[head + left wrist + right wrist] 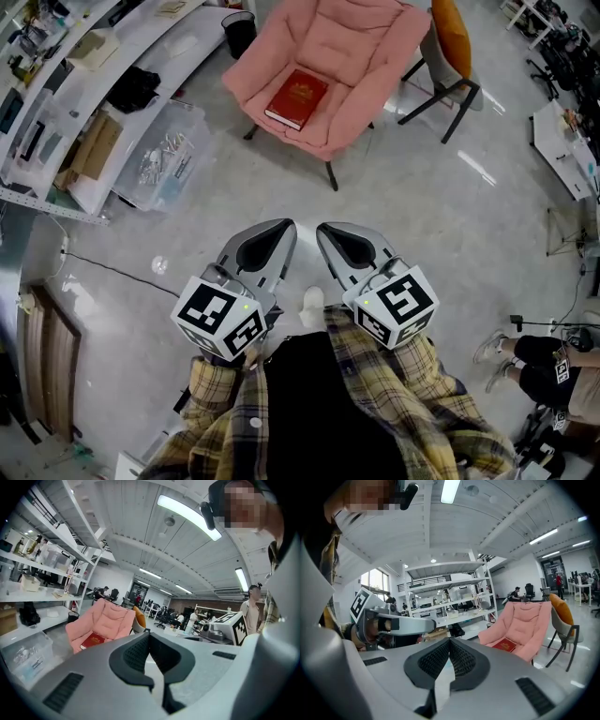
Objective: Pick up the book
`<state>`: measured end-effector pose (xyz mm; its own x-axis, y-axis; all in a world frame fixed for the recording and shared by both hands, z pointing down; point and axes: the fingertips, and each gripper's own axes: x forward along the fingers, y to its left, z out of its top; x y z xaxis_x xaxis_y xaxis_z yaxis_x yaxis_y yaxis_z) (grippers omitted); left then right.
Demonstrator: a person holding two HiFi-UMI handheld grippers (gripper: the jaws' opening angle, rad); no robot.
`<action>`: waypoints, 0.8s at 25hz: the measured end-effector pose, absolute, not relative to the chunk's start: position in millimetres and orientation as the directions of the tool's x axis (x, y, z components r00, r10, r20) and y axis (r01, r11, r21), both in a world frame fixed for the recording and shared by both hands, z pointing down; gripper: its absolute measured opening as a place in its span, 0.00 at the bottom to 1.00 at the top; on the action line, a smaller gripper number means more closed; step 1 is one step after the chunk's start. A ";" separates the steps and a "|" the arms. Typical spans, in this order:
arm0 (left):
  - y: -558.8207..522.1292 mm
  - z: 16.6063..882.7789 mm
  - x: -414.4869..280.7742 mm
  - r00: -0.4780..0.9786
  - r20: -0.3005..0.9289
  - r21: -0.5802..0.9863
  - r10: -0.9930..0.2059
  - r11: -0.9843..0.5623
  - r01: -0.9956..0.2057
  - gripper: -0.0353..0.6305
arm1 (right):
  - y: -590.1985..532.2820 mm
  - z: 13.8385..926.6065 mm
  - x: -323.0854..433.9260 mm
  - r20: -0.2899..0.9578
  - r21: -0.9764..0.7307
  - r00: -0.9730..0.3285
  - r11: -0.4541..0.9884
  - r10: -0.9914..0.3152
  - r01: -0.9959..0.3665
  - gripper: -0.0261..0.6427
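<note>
A red book (297,98) lies flat on the seat of a pink padded chair (361,52) at the far side of the floor. My left gripper (284,226) and right gripper (325,228) are held side by side close to my body, well short of the chair. Both point towards it, both are shut, and neither holds anything. In the left gripper view the book (93,640) shows left of the closed tips (149,633). The right gripper view has the book (505,644) right of its closed tips (450,640).
White shelving (56,94) runs along the left, with a clear plastic bin (169,155) on the floor below it. A black waste bin (239,33) stands left of the pink chair and an orange-seated chair (452,47) right of it. Someone's legs (548,361) show at the lower right.
</note>
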<state>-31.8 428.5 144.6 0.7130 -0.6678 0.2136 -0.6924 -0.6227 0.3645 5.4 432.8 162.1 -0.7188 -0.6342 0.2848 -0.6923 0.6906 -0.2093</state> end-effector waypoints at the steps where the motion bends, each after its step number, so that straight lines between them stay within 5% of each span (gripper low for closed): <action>1: 421.7 145.3 -36.4 0.716 0.215 0.366 -0.664 -0.625 -0.689 0.06 | 425.9 163.7 -0.3 0.289 -0.211 -0.719 0.690 -0.633 -0.692 0.06; 20: 275.3 154.9 -184.8 0.741 0.251 0.372 -0.622 -0.645 -0.667 0.06 | 278.9 177.5 -128.0 0.324 -0.226 -0.651 0.612 -0.686 -0.758 0.06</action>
